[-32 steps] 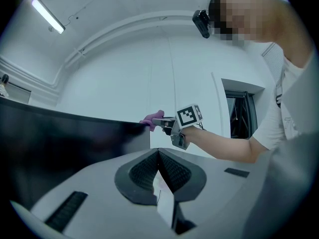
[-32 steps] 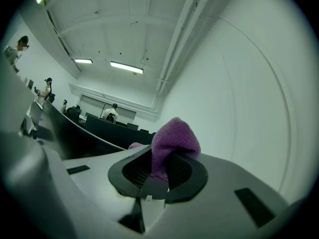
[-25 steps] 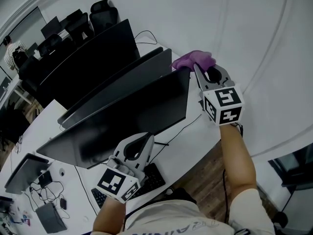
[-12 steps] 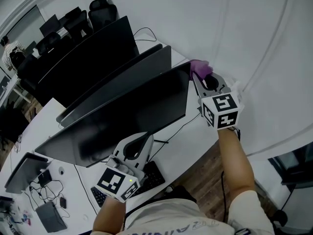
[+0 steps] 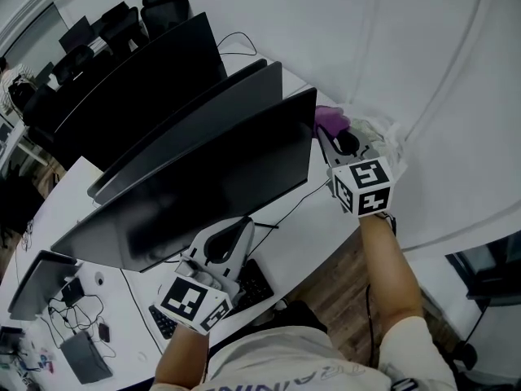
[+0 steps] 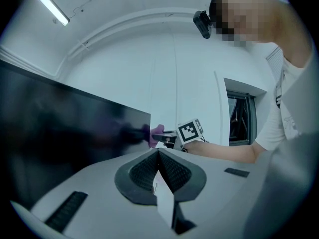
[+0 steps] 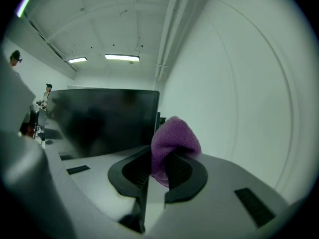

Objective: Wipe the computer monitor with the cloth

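The nearest black monitor (image 5: 203, 194) stands on a white desk (image 5: 317, 230), its dark screen facing me; the right gripper view shows the same monitor (image 7: 99, 118). My right gripper (image 5: 326, 130) is shut on a purple cloth (image 5: 330, 119) at the monitor's upper right corner. In the right gripper view the purple cloth (image 7: 172, 141) bulges out between the jaws beside the screen's right edge. My left gripper (image 5: 236, 233) is low in front of the screen, jaws shut with nothing between them. Across the screen, the left gripper view shows the cloth (image 6: 155, 135).
Two more monitors (image 5: 155, 88) stand behind the first. A keyboard (image 5: 248, 287) lies under the left gripper, and a cable (image 5: 305, 206) trails on the desk. A tablet and small devices (image 5: 49, 287) sit at the left. Office chairs (image 5: 159, 2) are at the back.
My right gripper has moved down with the cloth from above the monitor's top right corner to beside it. The left gripper has stayed in place.
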The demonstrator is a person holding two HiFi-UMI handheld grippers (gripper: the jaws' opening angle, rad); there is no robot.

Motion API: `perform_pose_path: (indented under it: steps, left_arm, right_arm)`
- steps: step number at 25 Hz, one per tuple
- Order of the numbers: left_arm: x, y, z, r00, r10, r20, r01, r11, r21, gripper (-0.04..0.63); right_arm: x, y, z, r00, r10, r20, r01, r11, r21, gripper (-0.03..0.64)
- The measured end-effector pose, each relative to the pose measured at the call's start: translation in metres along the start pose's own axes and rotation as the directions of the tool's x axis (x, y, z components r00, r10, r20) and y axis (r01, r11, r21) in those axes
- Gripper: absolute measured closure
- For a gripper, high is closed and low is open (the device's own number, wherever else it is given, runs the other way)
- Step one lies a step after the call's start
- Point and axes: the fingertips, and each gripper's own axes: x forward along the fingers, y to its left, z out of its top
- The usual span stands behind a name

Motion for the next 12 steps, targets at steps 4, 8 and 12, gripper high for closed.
perform_pose_path:
  steps: [4, 8, 12]
  left_arm:
    - [0.001, 0.000, -0.008, 1.000, 0.000, -0.015, 0.000, 1.000, -0.012, 0.591]
    - [0.003, -0.001, -0.018, 0.999, -0.003, -0.032, 0.002, 1.000, -0.024, 0.591]
    - [0.006, -0.002, -0.028, 0.999, -0.010, -0.052, 0.008, 0.999, -0.038, 0.591]
  right_arm:
    - [0.003, 0.002, -0.019, 0.999, 0.005, -0.034, -0.005, 1.000, 0.017, 0.554]
    - [0.004, 0.003, -0.034, 0.998, 0.009, -0.059, -0.007, 1.000, 0.029, 0.554]
    - [0.007, 0.005, -0.053, 0.996, 0.016, -0.089, -0.012, 0.999, 0.041, 0.554]
